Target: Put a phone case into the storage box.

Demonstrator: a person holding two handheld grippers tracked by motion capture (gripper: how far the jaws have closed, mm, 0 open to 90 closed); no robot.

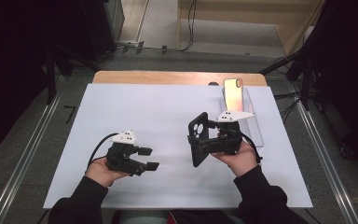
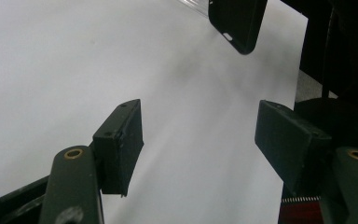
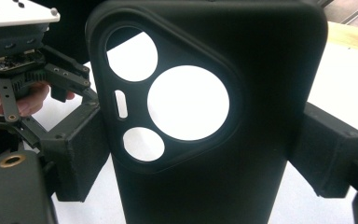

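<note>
On my left, the left tongs (image 1: pixel 152 158) sit low over the white sheet (image 1: pixel 121 107) that covers the desk (image 1: pixel 168 77), held in my left hand (image 1: pixel 101 171). Their jaws are spread wide with nothing between them; in the left gripper view I see only bare sheet in the gap, and the bottom corner of the case (image 2: pixel 237 21) farther off at the top edge.

Moving across to the middle, the black phone case (image 1: pixel 198 138) stands roughly upright above the sheet, its camera cutouts toward the top. The right tongs (image 1: pixel 204 142) are pinching it: in the right gripper view the two jaws press against its left and right edges, and the white sheet shows through the round holes of the case (image 3: pixel 214 116). The left tongs (image 3: pixel 32 79) show beyond it at the left of that view. My right hand (image 1: pixel 237 156) grips the tool just right of the case.

Farther right and toward the back, a phone (image 1: pixel 233 93) leans on a clear stand (image 1: pixel 251 119) near the desk's far edge, well apart from the case.
</note>
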